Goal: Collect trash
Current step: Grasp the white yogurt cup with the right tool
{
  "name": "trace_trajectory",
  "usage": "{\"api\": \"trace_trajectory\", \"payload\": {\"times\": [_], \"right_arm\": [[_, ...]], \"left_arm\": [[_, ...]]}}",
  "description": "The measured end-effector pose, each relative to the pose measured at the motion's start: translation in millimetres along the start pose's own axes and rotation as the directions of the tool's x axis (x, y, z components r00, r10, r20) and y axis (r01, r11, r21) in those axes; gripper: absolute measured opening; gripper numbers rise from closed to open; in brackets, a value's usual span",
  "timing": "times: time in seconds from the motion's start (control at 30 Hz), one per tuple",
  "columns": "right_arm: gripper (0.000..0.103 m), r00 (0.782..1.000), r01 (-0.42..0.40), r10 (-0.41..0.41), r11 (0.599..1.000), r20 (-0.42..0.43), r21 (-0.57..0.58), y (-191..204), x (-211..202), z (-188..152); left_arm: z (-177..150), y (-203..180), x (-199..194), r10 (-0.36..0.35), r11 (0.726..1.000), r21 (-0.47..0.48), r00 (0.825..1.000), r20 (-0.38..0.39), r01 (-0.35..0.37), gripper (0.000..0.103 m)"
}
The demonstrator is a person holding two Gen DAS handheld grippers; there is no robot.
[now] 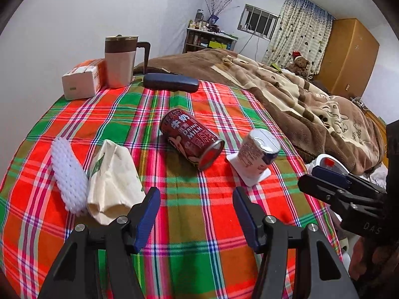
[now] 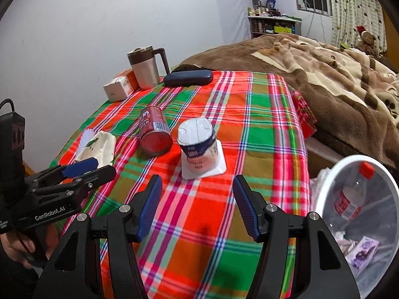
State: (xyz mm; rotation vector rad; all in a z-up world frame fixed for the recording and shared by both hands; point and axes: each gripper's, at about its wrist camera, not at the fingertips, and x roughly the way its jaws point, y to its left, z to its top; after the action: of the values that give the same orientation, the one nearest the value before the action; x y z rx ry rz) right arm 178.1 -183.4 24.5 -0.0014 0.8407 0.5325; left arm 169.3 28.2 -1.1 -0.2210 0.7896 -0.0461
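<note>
With the left gripper (image 1: pixel 197 214) and right gripper (image 2: pixel 198 206) both held apart and empty, an approach is judged in hand: the overturned white plastic yoghurt cup (image 2: pixel 199 147), at frame centre on the plaid-covered desk (image 2: pixel 261 129), must next be straddled, clamped and carried to the white-rimmed bin (image 2: pixel 324 189) at lower right.

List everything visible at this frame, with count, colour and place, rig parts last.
can: 1, red, on its side mid-table
yogurt cup: 1, white, upside down beside can
paper bag: 1, cream, left
brush: 1, white, beside bag
mug: 1, brown-beige, far edge
box: 1, white-orange, beside mug
case: 1, dark blue, far edge
bin: 1, white, right of table
bottle: 1, clear, in bin
left gripper: open, empty
right gripper: open, empty
</note>
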Motion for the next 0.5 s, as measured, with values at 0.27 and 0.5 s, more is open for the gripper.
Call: {"api": "trace_trajectory", "payload": {"times": [0.27, 0.5], "right_arm": [[0.06, 1.0, -0.006, 0.006, 1.0, -0.004, -0.017, 7, 26, 20], [0.053, 1.0, -0.004, 0.004, 0.999, -0.011, -0.033, 10, 43, 29]], "left_arm": [[11, 13, 7, -0.008, 0.999, -0.034, 1.0, 0.001, 0.008, 0.06], [21, 19, 11, -0.015, 0.998, -0.056, 1.0, 0.008, 0.015, 0.06]]}}
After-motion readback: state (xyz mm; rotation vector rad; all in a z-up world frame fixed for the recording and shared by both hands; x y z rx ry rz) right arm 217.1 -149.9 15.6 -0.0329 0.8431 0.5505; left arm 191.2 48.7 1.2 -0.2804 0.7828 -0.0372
